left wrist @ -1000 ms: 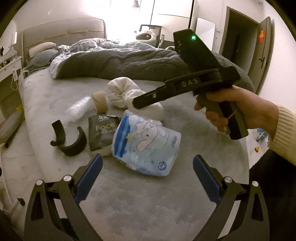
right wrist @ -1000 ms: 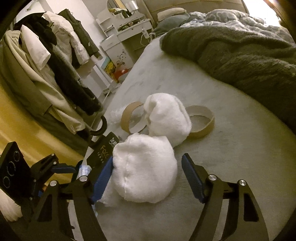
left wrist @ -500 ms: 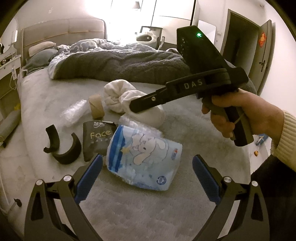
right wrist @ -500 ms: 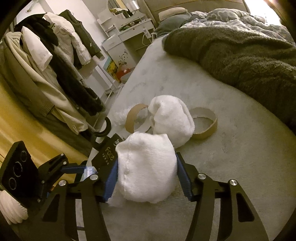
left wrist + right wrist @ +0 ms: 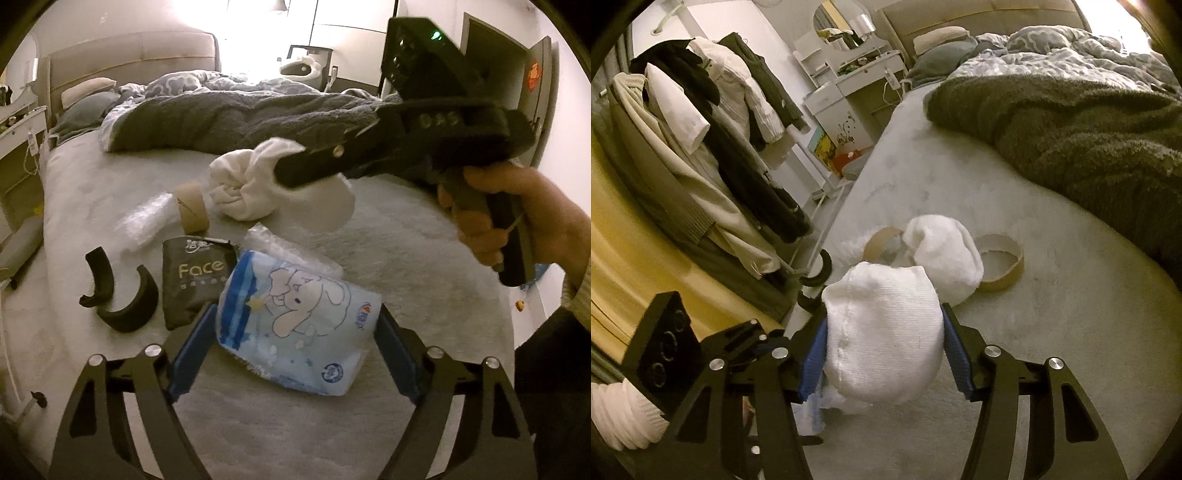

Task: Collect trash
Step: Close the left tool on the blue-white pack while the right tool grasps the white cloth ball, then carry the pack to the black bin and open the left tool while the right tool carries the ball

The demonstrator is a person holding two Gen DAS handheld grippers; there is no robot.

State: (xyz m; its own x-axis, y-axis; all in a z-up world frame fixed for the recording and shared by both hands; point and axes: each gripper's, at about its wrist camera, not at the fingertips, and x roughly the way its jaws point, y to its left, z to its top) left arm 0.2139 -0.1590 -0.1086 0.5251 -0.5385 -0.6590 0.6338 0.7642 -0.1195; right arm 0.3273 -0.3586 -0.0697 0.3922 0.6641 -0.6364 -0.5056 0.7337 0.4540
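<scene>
My right gripper [image 5: 882, 354] is shut on a white cloth wad [image 5: 884, 332] and holds it just above the grey bed; it also shows in the left wrist view [image 5: 328, 199]. A second white wad [image 5: 945, 254] lies behind it. My left gripper [image 5: 293, 354] is open, its jaws on either side of a blue-and-white tissue pack [image 5: 299, 325] lying on the bed. A black "Face" packet [image 5: 195, 273], a cardboard roll [image 5: 190, 206], a cardboard tape ring [image 5: 997, 262], clear plastic wrap [image 5: 147, 218] and two black curved pieces [image 5: 118, 291] lie nearby.
A dark grey blanket [image 5: 240, 118] is heaped across the far half of the bed [image 5: 388, 236]. A rack of hanging clothes [image 5: 713, 147] and a white dresser [image 5: 846, 92] stand past the bed's left edge. A door [image 5: 535, 92] is at the right.
My right gripper closed on the white cloth wad and lifted it slightly. My left gripper moved forward so its jaws now flank the tissue pack.
</scene>
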